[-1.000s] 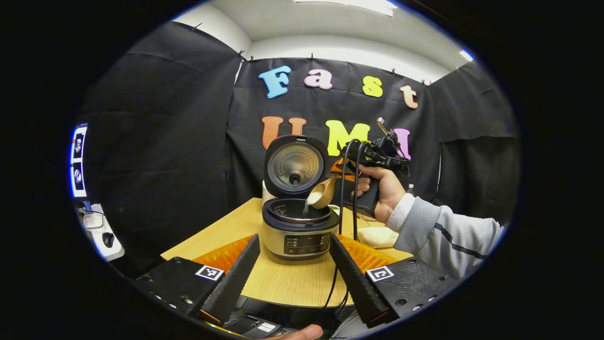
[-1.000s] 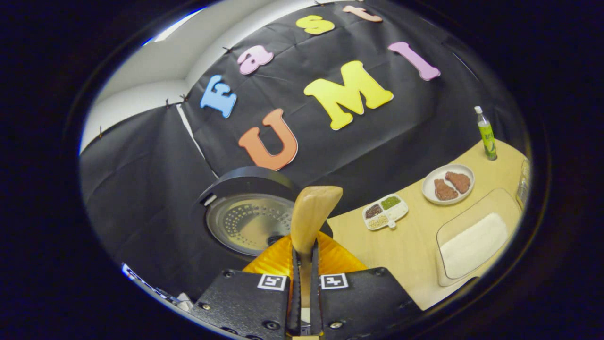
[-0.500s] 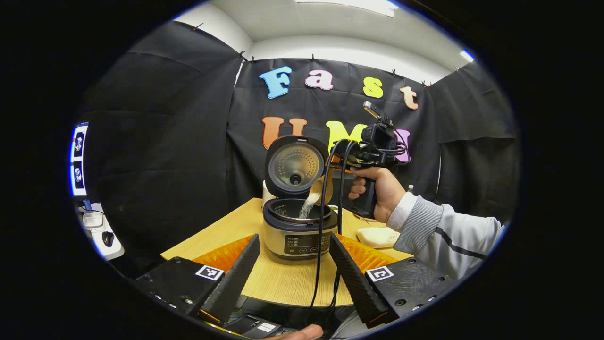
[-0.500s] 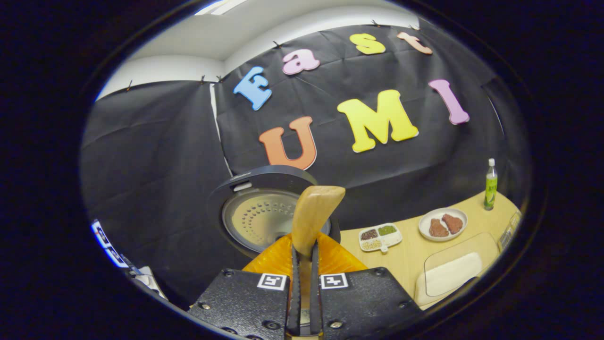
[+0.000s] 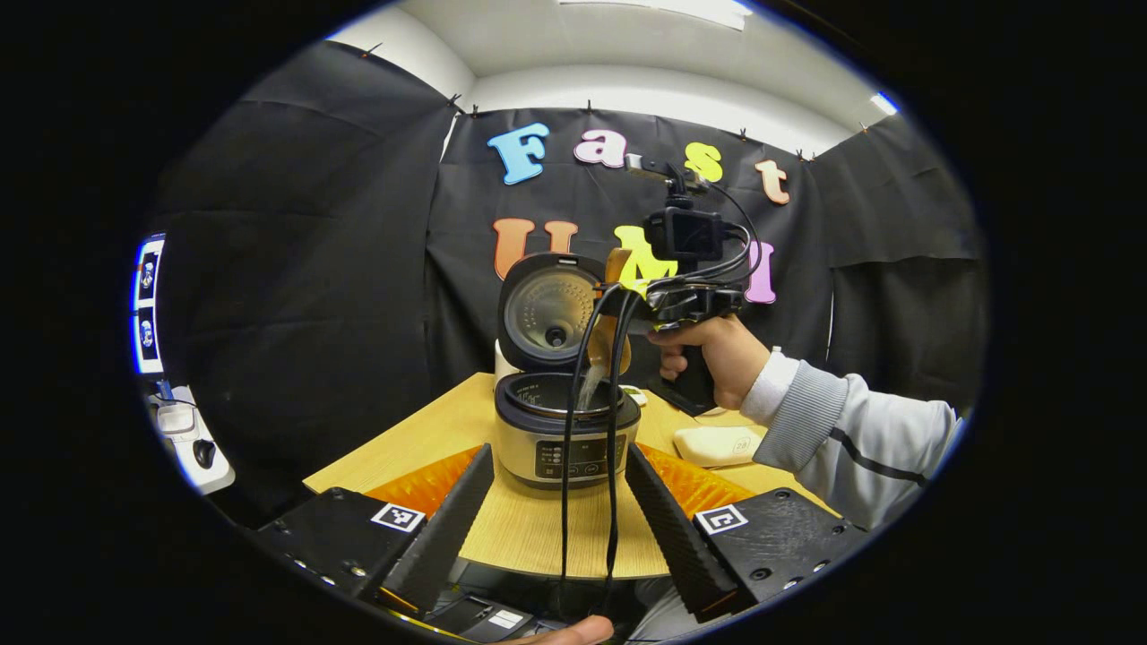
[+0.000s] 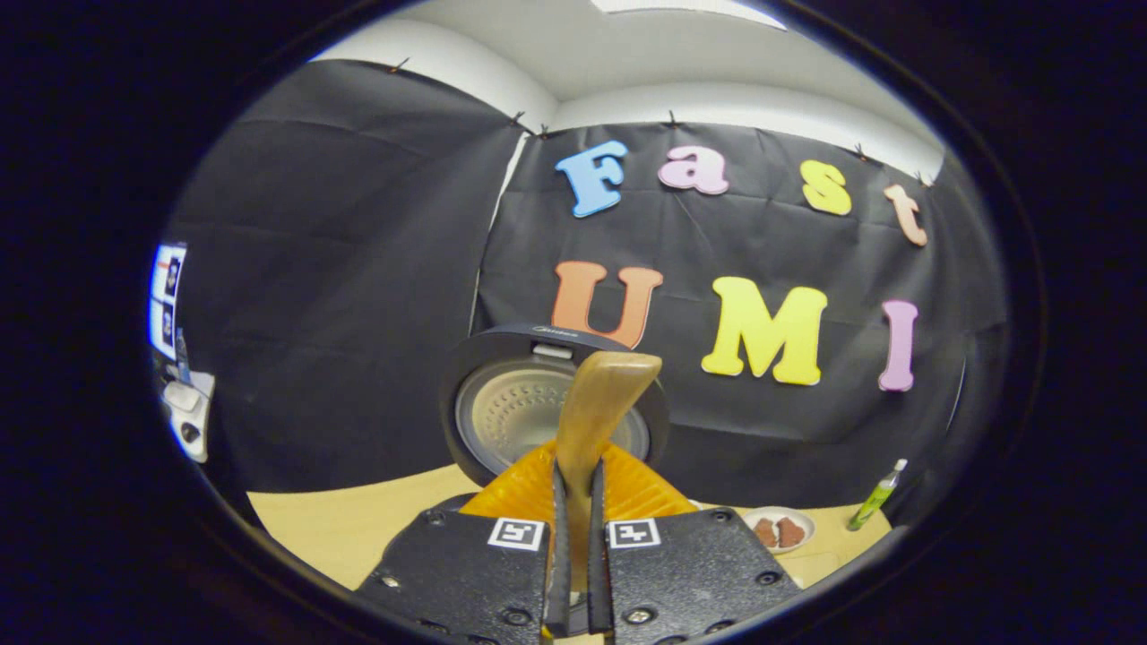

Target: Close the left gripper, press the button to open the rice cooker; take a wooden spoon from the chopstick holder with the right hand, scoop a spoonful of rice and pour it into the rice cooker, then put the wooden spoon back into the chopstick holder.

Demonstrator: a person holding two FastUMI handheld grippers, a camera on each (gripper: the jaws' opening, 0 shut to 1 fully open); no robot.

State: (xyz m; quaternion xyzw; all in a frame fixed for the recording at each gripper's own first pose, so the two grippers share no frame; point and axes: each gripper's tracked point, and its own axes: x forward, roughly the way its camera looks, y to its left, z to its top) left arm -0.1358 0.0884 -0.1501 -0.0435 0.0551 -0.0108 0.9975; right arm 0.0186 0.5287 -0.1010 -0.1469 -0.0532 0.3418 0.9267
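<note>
Cooker [image 5: 566, 428] near table [image 5: 529, 533] front edge, lid [image 5: 548, 309] up, bare wood left of it. Left gripper [image 5: 557, 515] released, hanging short of the edge. Right gripper [image 6: 575, 546] clenched on spoon [image 6: 596, 403], tipped over the pot, rice falling. Cables [image 5: 587, 430] dangling across cooker front. Plate [image 6: 778, 530], bottle [image 6: 876, 507] rightward. Since earlier: spoon tipped steeper, right gripper raised.

In the left gripper view the rice cooker [image 5: 566, 430] stands on the table [image 5: 529, 537] with its lid [image 5: 548, 309] raised behind the pot. The wooden spoon [image 5: 611, 345] hangs tilted over the pot's right rim. A tray [image 5: 717, 443] lies on the table to the cooker's right, and in the right gripper view a plate [image 6: 778, 530] and a bottle [image 6: 876, 494] sit at the table's far right.
</note>
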